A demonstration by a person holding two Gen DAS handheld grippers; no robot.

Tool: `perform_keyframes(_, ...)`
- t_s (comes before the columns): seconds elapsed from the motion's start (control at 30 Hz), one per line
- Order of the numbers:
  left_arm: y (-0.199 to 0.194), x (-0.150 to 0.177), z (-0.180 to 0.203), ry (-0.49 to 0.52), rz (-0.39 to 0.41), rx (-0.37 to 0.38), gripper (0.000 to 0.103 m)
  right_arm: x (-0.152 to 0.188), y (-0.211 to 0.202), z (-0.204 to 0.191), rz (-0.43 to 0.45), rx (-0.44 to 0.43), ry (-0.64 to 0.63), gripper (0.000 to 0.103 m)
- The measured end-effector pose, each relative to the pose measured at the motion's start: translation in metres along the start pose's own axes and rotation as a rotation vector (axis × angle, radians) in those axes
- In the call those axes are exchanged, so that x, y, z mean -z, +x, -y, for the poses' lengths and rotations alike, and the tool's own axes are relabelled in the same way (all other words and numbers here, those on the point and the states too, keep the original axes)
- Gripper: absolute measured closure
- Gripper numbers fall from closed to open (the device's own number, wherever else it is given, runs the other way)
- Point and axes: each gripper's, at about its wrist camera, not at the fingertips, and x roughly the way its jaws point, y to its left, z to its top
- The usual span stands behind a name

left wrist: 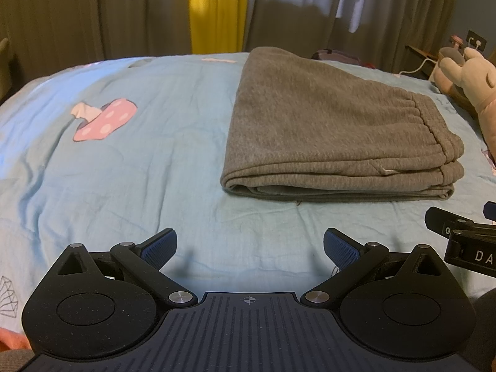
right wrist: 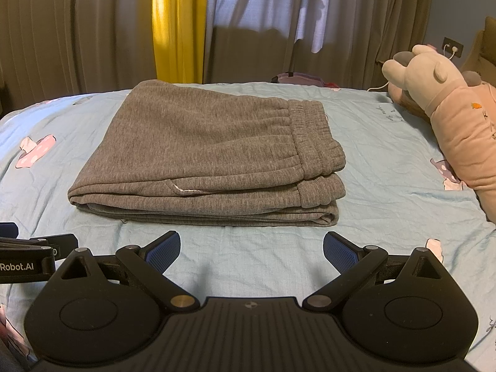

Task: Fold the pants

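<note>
Grey sweatpants [left wrist: 325, 130] lie folded in a flat stack of layers on the light blue bedsheet [left wrist: 139, 170], elastic waistband to the right. They also show in the right wrist view [right wrist: 204, 158]. My left gripper [left wrist: 249, 249] is open and empty, hovering over the sheet in front of and left of the stack. My right gripper [right wrist: 251, 252] is open and empty, just in front of the stack's near edge. Each gripper's body shows at the edge of the other's view.
A pink and cream plush toy [right wrist: 449, 114] lies on the bed to the right of the pants. Curtains [right wrist: 176, 24] hang behind the bed. A wall socket with a white cable [right wrist: 452, 48] is at far right. Mushroom prints [left wrist: 105, 119] mark the sheet.
</note>
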Motion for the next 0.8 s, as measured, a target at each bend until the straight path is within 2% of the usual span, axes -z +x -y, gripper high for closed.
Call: perform_keyframes(0.8,-0.0014,-0.0006,0.0,-0.002,0.006,0.008,0.0,-0.0006,-0.0001,0.0017,0.001,-0.014,0.01,0.004)
